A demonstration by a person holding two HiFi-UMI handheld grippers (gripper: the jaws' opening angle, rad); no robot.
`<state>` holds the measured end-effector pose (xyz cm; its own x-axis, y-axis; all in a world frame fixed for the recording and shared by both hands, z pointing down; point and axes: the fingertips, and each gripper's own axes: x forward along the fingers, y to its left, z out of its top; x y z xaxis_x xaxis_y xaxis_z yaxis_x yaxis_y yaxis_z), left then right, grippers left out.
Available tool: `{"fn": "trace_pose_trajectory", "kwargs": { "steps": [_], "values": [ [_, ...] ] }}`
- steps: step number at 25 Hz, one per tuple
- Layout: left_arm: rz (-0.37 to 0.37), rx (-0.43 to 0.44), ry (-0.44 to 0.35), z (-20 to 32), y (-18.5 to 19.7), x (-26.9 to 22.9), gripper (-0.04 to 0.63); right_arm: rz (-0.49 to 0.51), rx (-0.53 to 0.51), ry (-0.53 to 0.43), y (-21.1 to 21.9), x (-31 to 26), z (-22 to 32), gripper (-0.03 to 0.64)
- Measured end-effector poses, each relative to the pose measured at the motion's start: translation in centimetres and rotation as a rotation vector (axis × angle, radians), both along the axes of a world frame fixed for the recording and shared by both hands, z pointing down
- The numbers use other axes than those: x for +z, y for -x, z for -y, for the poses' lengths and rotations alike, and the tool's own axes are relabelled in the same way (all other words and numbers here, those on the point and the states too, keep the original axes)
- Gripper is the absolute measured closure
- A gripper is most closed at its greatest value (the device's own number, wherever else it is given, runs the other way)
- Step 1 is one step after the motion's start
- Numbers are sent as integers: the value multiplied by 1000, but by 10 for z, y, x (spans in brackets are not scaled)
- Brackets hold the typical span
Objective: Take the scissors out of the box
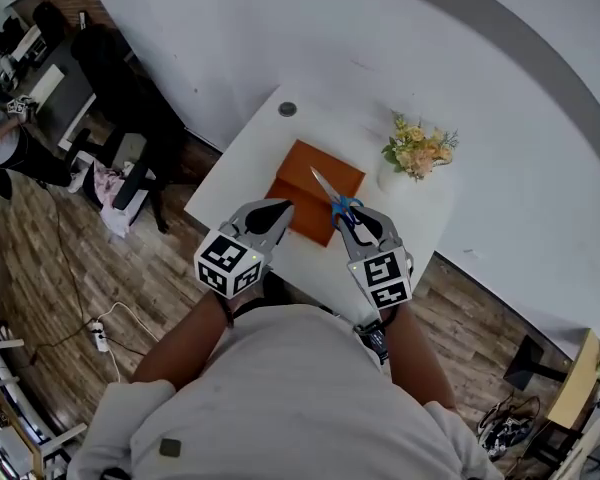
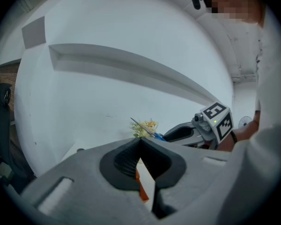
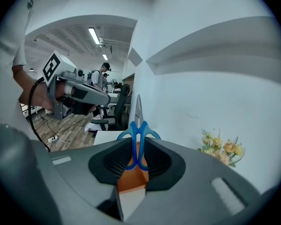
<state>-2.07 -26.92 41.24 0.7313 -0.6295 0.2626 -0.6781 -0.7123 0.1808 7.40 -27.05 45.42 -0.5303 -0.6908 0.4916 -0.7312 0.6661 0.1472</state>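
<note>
Right tool: pressed onto the blue handles of the scissors, which stand between its pads. The closed blades point away from the person. From the head view, the scissors are clear of the orange box and held above its right side.

Left tool: tips pressed together, nothing between them. It is raised beside the right tool, over the near left edge of the box.

Box: open, lying on the white table.

Other items: a bunch of flowers stands at the far right of the table, and a small round grey object lies at the far edge.
</note>
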Motion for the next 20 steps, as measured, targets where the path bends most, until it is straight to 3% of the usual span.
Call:
{"fn": "trace_pose_trajectory", "kwargs": {
  "steps": [11, 20],
  "values": [
    [9, -100, -25, -87, -20, -17, 591, 83, -67, -31, -32, -19, -75, 517],
    [0, -126, -59, -140, -5, -32, 591, 85, -101, -46, -20, -27, -122, 517]
  ]
}}
